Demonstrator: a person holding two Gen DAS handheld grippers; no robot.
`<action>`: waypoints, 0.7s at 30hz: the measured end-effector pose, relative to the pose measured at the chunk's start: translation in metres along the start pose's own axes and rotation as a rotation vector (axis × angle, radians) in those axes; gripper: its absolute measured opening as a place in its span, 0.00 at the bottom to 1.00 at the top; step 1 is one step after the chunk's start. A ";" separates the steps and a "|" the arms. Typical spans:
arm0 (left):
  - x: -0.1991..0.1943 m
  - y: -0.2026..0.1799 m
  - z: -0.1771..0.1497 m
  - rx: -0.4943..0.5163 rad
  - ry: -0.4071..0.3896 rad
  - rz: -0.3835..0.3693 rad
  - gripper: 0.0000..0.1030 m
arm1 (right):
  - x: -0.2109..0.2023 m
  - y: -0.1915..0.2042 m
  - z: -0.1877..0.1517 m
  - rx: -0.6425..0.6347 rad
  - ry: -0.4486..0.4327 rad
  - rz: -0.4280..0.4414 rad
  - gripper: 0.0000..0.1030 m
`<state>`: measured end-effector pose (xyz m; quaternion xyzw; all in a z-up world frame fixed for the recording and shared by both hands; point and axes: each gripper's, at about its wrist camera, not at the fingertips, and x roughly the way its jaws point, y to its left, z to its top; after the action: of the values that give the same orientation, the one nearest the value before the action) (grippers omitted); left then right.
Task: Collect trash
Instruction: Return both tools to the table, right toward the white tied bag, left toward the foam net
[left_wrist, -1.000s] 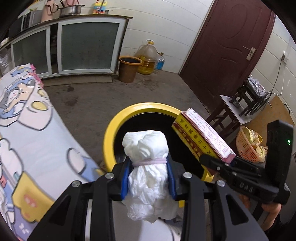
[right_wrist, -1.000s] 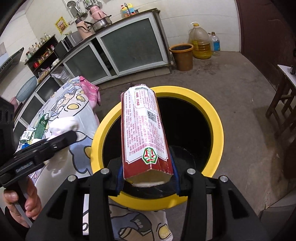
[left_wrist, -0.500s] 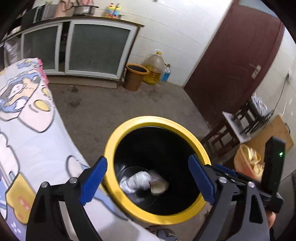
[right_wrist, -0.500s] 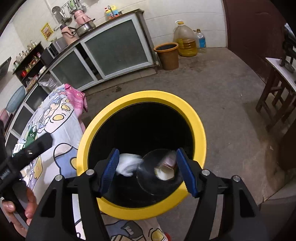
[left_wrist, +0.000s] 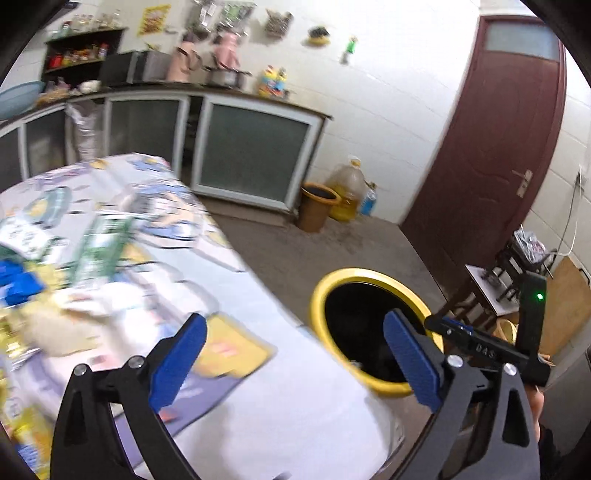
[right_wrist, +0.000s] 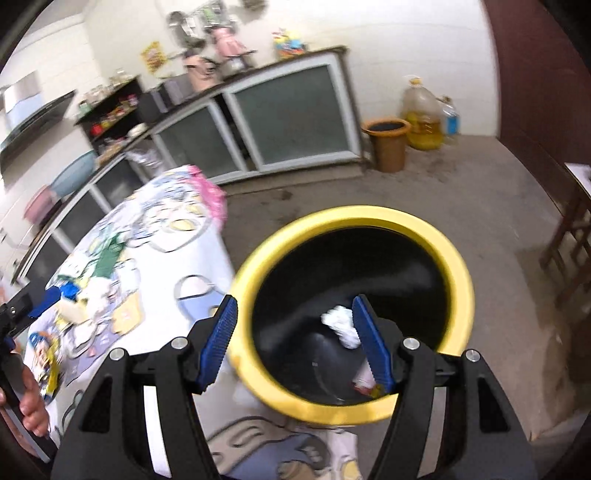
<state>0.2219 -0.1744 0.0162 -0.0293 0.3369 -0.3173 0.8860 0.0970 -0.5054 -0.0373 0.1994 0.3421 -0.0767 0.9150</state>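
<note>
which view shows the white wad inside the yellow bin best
The right wrist view: it looks down into the yellow bin, and the white wad shows at the bottom. The left wrist view shows only the bin's dark opening; no wad is visible.

Both wrist views share the yellow-rimmed bin (left_wrist: 373, 328): the left looks from over the table beside it, the right from close above its mouth (right_wrist: 354, 295).

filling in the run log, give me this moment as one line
left gripper: opening, empty, above table | right gripper: open, empty, at yellow bin | white wad: in bin | table trash: uncollected
</note>
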 end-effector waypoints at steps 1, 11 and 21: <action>-0.011 0.008 -0.002 -0.002 -0.010 0.024 0.91 | 0.000 0.009 0.000 -0.021 -0.005 0.017 0.61; -0.152 0.126 -0.054 -0.104 -0.065 0.421 0.92 | 0.017 0.121 -0.008 -0.209 0.004 0.190 0.62; -0.205 0.185 -0.098 -0.230 -0.080 0.571 0.92 | 0.036 0.209 -0.022 -0.365 0.041 0.262 0.64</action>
<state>0.1449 0.1077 0.0105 -0.0458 0.3301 -0.0140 0.9427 0.1687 -0.3062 -0.0106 0.0748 0.3400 0.1102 0.9309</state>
